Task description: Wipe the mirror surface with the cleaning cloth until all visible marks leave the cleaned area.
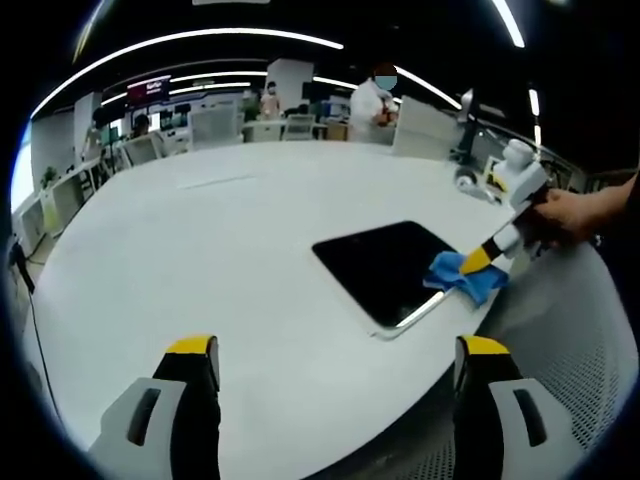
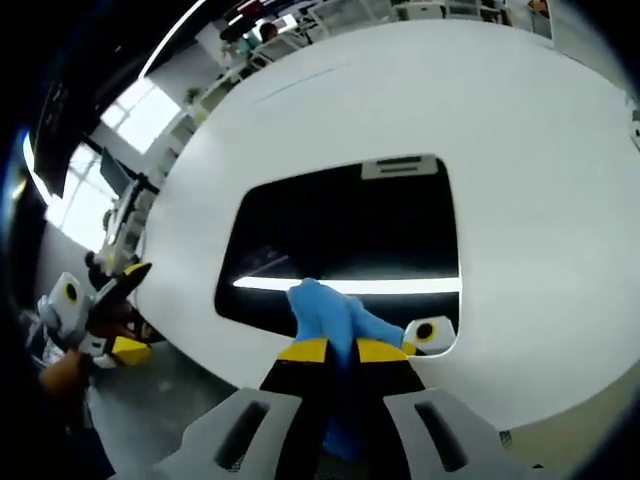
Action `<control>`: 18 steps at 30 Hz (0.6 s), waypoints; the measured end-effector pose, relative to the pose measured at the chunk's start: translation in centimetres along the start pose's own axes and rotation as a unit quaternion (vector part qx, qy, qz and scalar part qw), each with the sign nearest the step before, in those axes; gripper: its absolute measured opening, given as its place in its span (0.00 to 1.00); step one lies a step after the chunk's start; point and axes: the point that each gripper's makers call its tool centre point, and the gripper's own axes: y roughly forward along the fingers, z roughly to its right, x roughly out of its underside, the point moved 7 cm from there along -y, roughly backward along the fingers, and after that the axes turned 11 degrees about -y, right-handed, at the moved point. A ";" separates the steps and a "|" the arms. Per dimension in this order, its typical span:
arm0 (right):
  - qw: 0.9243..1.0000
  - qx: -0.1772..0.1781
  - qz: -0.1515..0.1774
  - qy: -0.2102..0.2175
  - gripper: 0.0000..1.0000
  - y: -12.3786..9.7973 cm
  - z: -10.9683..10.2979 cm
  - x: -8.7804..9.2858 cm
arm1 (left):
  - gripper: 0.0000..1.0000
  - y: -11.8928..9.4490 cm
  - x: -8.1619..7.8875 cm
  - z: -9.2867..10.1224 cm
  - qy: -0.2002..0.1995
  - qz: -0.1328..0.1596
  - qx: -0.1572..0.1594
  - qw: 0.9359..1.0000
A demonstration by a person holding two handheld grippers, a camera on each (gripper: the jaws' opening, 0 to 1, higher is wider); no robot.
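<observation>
1. Right gripper view: the right tongs [image 2: 340, 351] are clenched on the blue cleaning cloth [image 2: 330, 310], and the cloth lies on the near edge of the mirror [image 2: 350, 230]
2. The mirror is a dark, rounded slab lying flat on the white counter [image 2: 540, 150], close to the counter's near rim; a bright strip of ceiling light reflects across it just beyond the cloth
3. In the left gripper view the left tongs [image 1: 340, 360] stand wide apart with nothing between them, held back over the counter [image 1: 200, 230] and well apart from the mirror [image 1: 385, 265], while a hand [image 1: 575, 212] carries the right tongs [image 1: 478, 258] at the cloth [image 1: 462, 275]
4. As I judge it, the wiping step is in hand, with the cloth at one corner and most of the glass yet to be covered
5. The next move calls for steady downward pressure and a sweep across the dark face toward the far edge, keeping the cloth pinched and the mirror from sliding
6. I cannot make out any marks on the glass
7. A dark sign hangs at the far wall in the left gripper view, its writing too small to read; no brand or label is legible on the mirror or cloth
</observation>
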 end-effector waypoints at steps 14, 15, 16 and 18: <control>1.000 0.009 0.004 -0.011 0.04 -0.2 0.2 -0.1 | 0.98 0.0 0.0 0.0 -0.001 -0.001 -0.001 1.000; 1.000 0.008 0.004 -0.008 0.04 -0.2 0.2 -0.1 | 0.98 0.0 0.0 0.0 0.000 -0.001 -0.001 1.000; 1.000 0.008 0.003 -0.008 0.04 -0.2 0.3 -0.1 | 0.98 0.0 0.0 0.0 0.000 -0.001 -0.001 1.000; 1.000 0.010 0.001 -0.009 0.04 -0.3 0.3 -0.1 | 0.98 0.0 0.0 -0.1 0.000 -0.001 -0.001 1.000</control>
